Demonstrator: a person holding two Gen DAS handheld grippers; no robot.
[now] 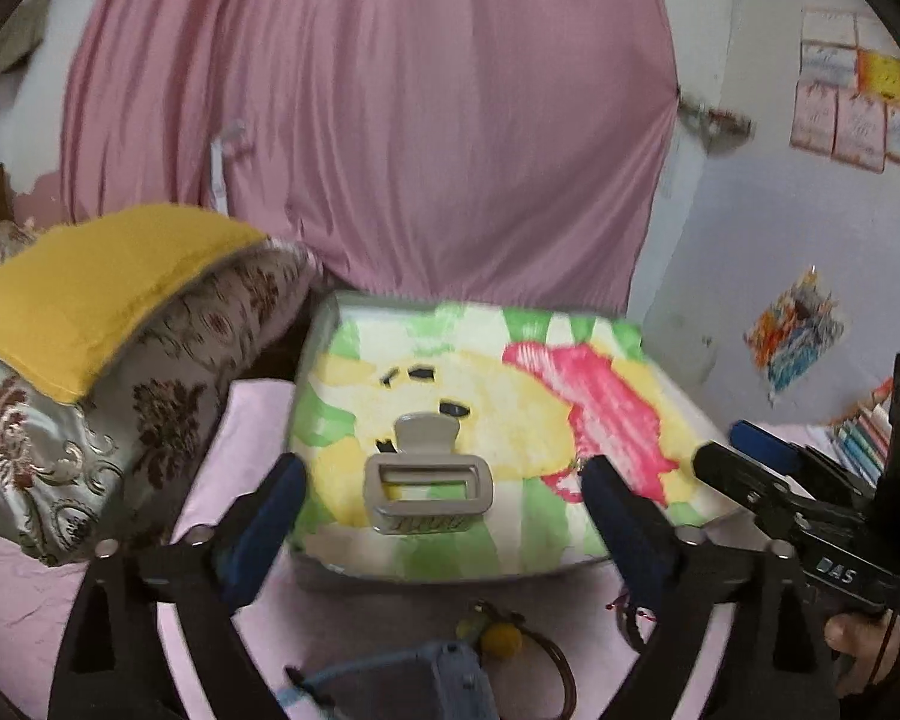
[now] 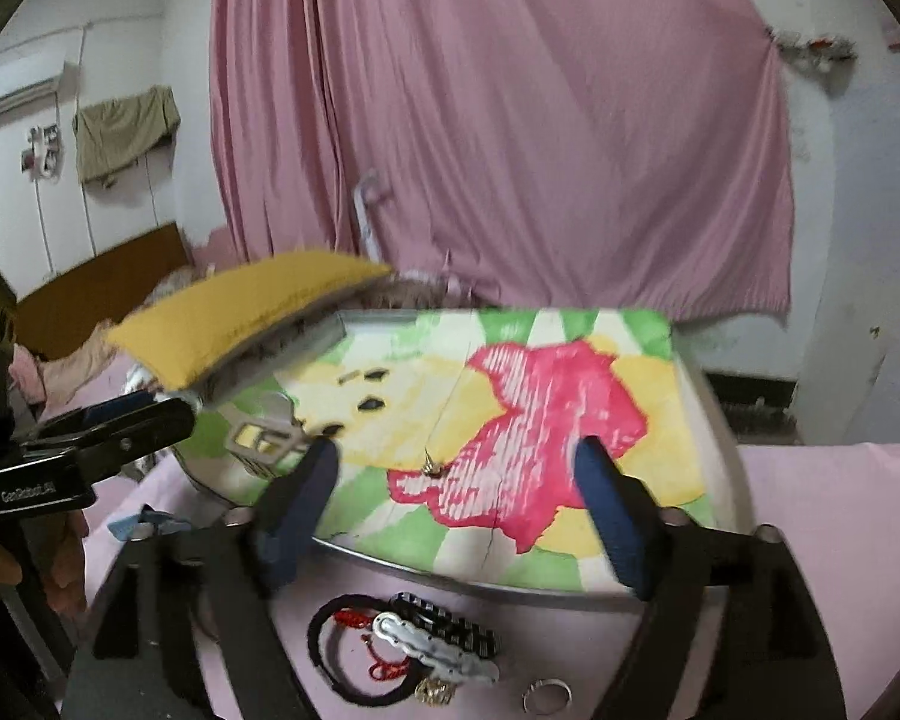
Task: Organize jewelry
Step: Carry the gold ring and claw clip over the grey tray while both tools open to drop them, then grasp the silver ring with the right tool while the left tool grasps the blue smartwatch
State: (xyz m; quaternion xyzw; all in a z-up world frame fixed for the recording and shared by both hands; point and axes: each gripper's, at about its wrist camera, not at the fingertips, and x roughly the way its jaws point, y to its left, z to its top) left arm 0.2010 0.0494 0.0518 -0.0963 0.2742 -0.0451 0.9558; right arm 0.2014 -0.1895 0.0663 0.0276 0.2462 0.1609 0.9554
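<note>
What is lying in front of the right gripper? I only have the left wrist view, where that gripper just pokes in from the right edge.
Observer: A pile on the pink sheet: a black cord loop, a silver clip and a dark chain bracelet.
Operator: Anything loose apart from the pile?
Observer: A silver ring lies alone on the sheet, to the right of the pile.
Operator: Is that gripper holding anything?
Observer: No. The right gripper is open and empty, and a small gold piece sits on the painted lid between its fingers.
</note>
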